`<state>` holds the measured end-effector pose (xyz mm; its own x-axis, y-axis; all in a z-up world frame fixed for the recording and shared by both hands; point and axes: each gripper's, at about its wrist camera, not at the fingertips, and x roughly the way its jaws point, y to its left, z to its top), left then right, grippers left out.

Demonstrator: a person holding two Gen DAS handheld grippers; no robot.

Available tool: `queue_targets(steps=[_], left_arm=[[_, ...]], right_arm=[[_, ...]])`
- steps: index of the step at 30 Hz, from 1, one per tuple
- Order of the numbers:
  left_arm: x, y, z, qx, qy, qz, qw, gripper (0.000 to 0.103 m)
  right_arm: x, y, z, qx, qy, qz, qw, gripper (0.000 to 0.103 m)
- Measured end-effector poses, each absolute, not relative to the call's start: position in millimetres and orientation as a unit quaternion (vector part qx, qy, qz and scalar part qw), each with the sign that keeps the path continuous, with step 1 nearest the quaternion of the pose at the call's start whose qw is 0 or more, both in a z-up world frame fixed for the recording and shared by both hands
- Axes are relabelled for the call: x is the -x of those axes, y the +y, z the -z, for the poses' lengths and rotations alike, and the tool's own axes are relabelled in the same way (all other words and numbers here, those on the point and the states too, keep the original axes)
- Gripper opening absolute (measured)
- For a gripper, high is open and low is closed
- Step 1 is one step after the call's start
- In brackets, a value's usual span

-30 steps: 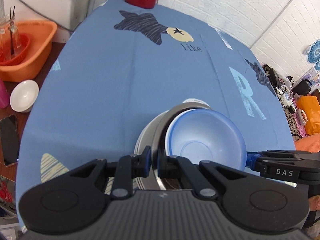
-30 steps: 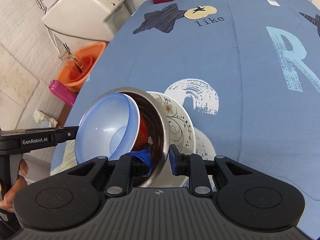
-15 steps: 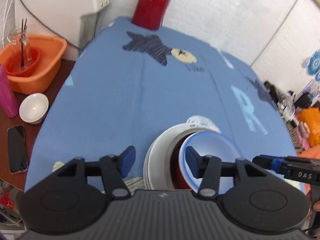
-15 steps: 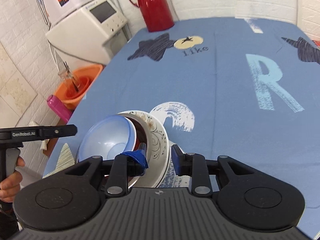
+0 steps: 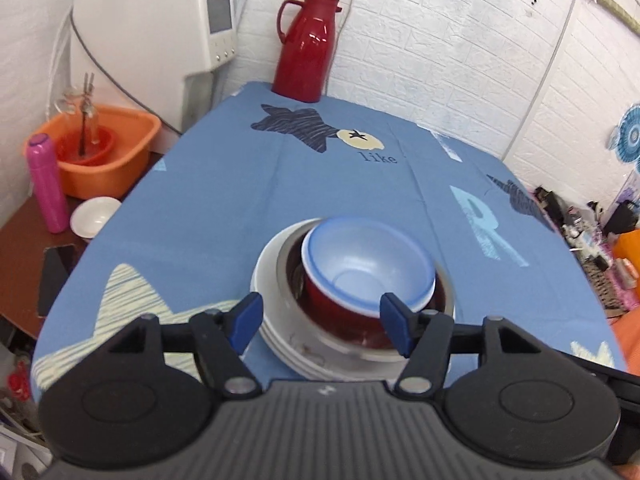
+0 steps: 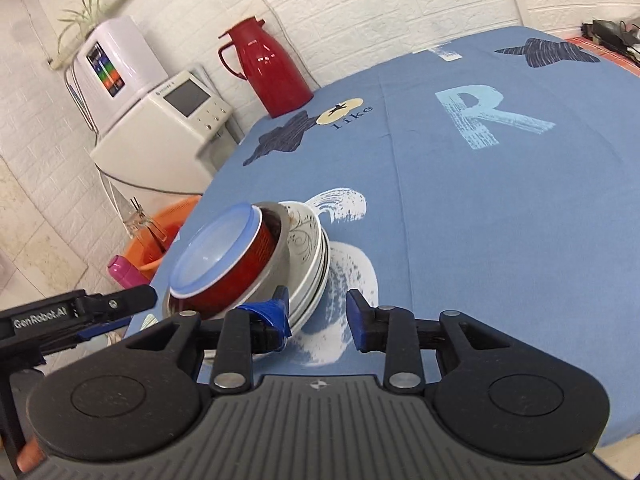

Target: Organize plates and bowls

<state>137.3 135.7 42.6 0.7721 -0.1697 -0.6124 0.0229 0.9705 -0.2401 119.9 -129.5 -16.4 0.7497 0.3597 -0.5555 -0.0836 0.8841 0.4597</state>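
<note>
Both grippers pulled back from the stack since a second ago: left gripper (image 5: 321,318) spread, holding nothing; right gripper (image 6: 318,312) spread, empty. One blue bowl (image 5: 370,261) nests in one red bowl (image 5: 340,314), in one steel bowl (image 6: 276,254), on stacked plates (image 6: 312,264), count unclear, on tablecloth (image 5: 224,208).

A blue-clothed bench (image 5: 208,208) lies mostly bare. The one obstacle at its near middle is a stack of plates (image 5: 276,336) holding a steel bowl (image 5: 286,268), a red bowl (image 5: 340,312) and a pale blue bowl (image 5: 368,260) nested inside. The open left tongs (image 5: 322,322) straddle the stack's near side; the open right tongs (image 6: 318,314) sit just right of it. At the far edge stands a red thermos jug (image 5: 306,48). Open cloth runs between jug and stack, and across the right.
</note>
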Motion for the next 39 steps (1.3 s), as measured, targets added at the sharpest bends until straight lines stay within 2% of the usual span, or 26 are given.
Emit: queue_targets(steps=[9, 16, 22, 39], left_arm=[[-84, 106, -7, 0.066, 0.330, 0.038, 0.941, 0.063], [-41, 84, 7, 0.003, 0.309, 0.042, 0.950, 0.065], [-13, 76, 17, -0.004, 0.304, 0.061, 0.951, 0.066], [-2, 60, 36, -0.025, 0.305, 0.048, 0.951, 0.066]], right_arm=[[-86, -136, 37, -0.237, 0.302, -0.106, 0.917, 0.018], [-58, -134, 37, -0.198, 0.291, -0.059, 0.934, 0.019], [-32, -128, 47, -0.173, 0.293, -0.060, 0.938, 0.020], [-16, -114, 58, -0.128, 0.287, -0.049, 0.948, 0.022]])
